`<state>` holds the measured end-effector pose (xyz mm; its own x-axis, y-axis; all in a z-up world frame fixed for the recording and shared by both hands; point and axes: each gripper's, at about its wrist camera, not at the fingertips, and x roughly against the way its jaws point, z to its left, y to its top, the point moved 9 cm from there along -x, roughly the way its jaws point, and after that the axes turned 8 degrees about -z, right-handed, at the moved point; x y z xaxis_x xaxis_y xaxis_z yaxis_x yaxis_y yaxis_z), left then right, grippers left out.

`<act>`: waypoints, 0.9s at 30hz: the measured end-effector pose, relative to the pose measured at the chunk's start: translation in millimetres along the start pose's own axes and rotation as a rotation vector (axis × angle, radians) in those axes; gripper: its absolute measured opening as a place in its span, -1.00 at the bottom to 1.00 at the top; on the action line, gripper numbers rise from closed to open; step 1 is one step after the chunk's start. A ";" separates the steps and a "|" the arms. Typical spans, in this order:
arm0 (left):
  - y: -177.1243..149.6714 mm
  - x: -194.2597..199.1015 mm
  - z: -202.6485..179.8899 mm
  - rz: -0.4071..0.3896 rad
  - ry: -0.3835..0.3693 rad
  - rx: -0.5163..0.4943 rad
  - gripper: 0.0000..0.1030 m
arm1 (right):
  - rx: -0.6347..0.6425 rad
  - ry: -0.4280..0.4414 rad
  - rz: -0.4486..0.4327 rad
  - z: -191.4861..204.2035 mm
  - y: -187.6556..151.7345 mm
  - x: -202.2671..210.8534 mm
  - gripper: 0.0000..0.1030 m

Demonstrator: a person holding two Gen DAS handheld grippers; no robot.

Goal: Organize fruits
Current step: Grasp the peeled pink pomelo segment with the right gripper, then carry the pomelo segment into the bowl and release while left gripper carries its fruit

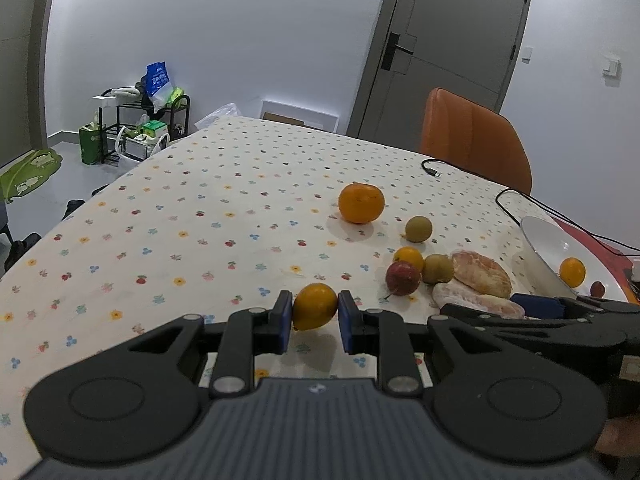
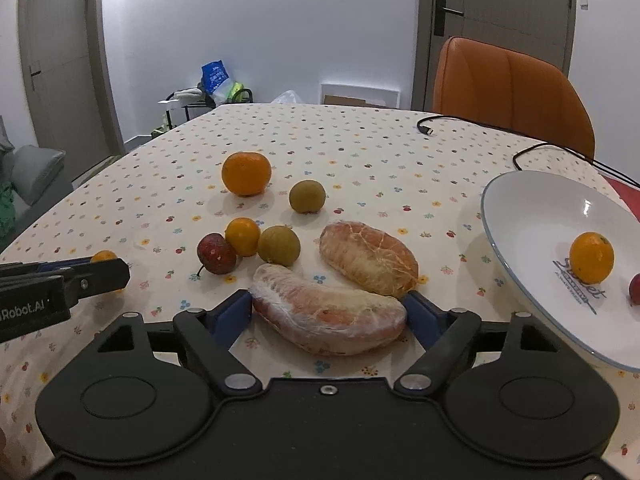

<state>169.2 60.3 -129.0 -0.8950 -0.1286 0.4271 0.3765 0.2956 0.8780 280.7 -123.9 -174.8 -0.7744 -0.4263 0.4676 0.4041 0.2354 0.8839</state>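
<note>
My left gripper [image 1: 316, 322] is shut on a small orange fruit [image 1: 314, 306], held just above the flowered tablecloth; the right wrist view shows that fruit [image 2: 103, 256] at the far left. My right gripper [image 2: 328, 306] is open wide, its blue fingers [image 2: 234, 312] flanking a peeled pomelo segment [image 2: 328, 316] that lies on the table, close against both ends. A second segment [image 2: 368, 258] lies just behind. A big orange [image 2: 246, 173], two greenish round fruits [image 2: 307, 197], a small orange [image 2: 242, 236] and a red fruit [image 2: 216, 253] sit beyond. The white plate [image 2: 520, 208] holds a small orange [image 2: 591, 257] and a red fruit [image 2: 634, 288].
An orange chair [image 2: 512, 88] stands behind the table's far right side. A black cable [image 2: 430, 128] runs across the cloth to behind the plate. The table's left edge drops to the floor, where a rack with bags [image 1: 148, 120] stands.
</note>
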 end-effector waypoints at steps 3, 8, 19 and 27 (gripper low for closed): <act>1.0 1.3 -0.5 -0.004 0.000 -0.002 -0.56 | -0.017 0.019 -0.010 0.4 0.6 3.3 0.52; 3.8 4.9 -4.2 -0.013 -0.002 -0.013 -0.56 | -0.040 0.042 -0.031 -0.2 3.4 12.9 0.52; 11.7 11.7 -28.9 -0.040 -0.030 -0.047 -0.56 | -0.062 0.027 -0.116 -17.0 21.6 46.4 0.52; 15.7 13.3 -53.9 -0.052 -0.065 -0.079 -0.56 | -0.081 -0.020 -0.174 -42.8 29.4 68.6 0.52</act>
<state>176.1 12.2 -97.9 -0.9266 -0.0795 0.3676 0.3442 0.2147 0.9140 260.3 -183.6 -116.3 -0.8450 -0.4371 0.3081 0.3007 0.0881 0.9496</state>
